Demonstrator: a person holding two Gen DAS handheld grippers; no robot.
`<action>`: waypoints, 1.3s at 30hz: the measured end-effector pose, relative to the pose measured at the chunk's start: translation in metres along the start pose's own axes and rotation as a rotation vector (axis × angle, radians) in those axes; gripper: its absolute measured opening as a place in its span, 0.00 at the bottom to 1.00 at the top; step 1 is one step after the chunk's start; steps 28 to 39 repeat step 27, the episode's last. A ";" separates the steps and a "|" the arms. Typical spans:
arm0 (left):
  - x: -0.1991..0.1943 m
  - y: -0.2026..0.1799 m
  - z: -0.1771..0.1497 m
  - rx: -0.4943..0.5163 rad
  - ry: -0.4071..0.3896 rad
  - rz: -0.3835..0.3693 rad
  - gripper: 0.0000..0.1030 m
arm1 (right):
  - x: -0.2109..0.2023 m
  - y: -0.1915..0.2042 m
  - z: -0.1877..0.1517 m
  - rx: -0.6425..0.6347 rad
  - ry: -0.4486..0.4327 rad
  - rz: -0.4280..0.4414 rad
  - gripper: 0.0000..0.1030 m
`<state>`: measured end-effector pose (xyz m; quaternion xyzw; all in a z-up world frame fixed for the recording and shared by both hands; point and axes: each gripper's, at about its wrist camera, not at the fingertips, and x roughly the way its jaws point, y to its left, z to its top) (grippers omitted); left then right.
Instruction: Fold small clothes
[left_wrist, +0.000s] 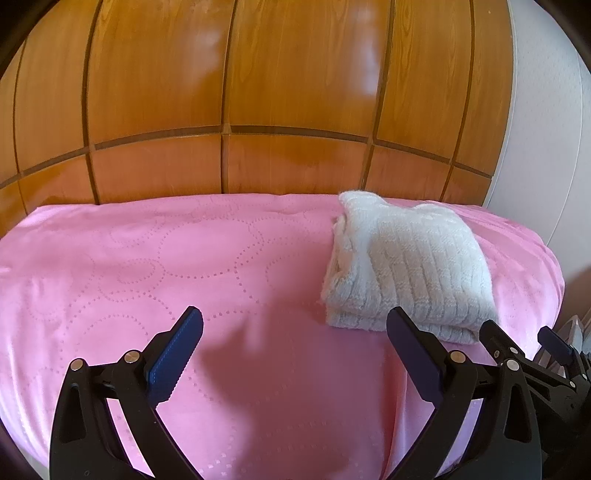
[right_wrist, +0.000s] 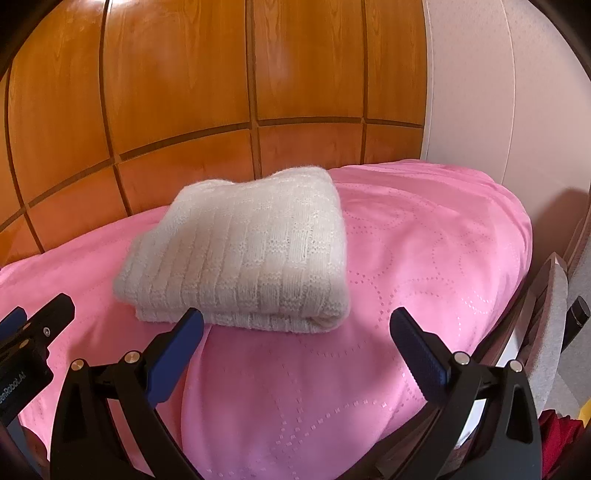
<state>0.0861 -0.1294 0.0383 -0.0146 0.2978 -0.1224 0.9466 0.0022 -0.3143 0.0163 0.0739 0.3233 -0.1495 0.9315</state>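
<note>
White and ribbed, a folded knit sweater rests on a pink quilted bedspread stitched with dotted circles, backed by a glossy wooden panelled wardrobe. In the left wrist view the sweater sits at about two o'clock from the left tool, whose blue-padded jaws stand wide apart over bare bedspread, nothing between them. The tip of its right-hand finger overlaps the sweater's near edge in that view; whether they touch cannot be told. The right tool is likewise spread wide and empty, the sweater lying at about eleven o'clock, just beyond its left-hand finger. Both tools hang side by side at the near edge of the bed. A white wall rises at three o'clock.
</note>
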 end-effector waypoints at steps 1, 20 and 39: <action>0.000 -0.001 0.000 0.001 -0.002 0.002 0.96 | 0.000 0.000 0.000 0.000 0.001 0.000 0.98; 0.009 0.002 0.002 -0.023 0.006 0.015 0.96 | 0.004 -0.001 -0.001 0.024 0.021 0.016 0.98; 0.019 0.013 -0.001 -0.055 0.037 0.047 0.96 | 0.007 -0.010 0.005 0.058 0.023 0.021 0.98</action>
